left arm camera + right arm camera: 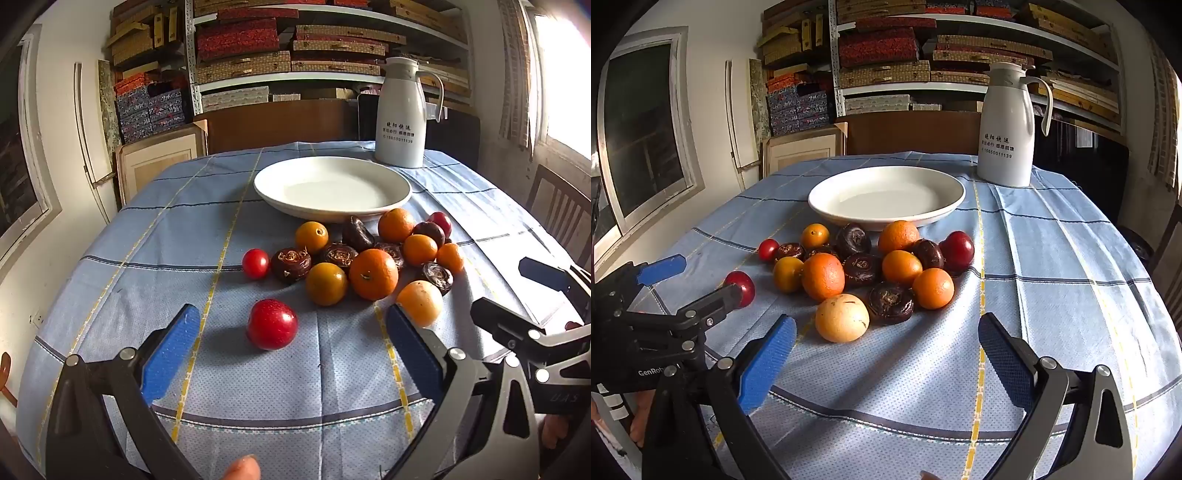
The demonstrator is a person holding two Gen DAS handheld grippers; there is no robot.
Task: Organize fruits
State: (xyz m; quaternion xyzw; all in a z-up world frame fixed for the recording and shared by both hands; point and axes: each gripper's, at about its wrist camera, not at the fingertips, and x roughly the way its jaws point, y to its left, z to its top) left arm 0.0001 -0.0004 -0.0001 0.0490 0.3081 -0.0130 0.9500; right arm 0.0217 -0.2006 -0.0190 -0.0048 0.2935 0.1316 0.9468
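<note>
Both grippers spread, empty; left gripper (698, 288) branded "GenRo…"; jug (1006, 127) digits "15850011139".

Both wrist cameras look low and close across the table toward the shared plate (332, 192) and shelves (960, 55).

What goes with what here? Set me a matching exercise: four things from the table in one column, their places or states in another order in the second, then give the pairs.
Column one:
1. white plate
2. white thermos jug
3. big red fruit
4. left gripper

Column two:
A. lies alone on the cloth, apart from the pile
B. stands at the far edge of the table, behind the plate
C. open, holds nothing
D. holds no fruit, just behind the pile

Pairs: 1-D, 2-B, 3-A, 4-C
</note>
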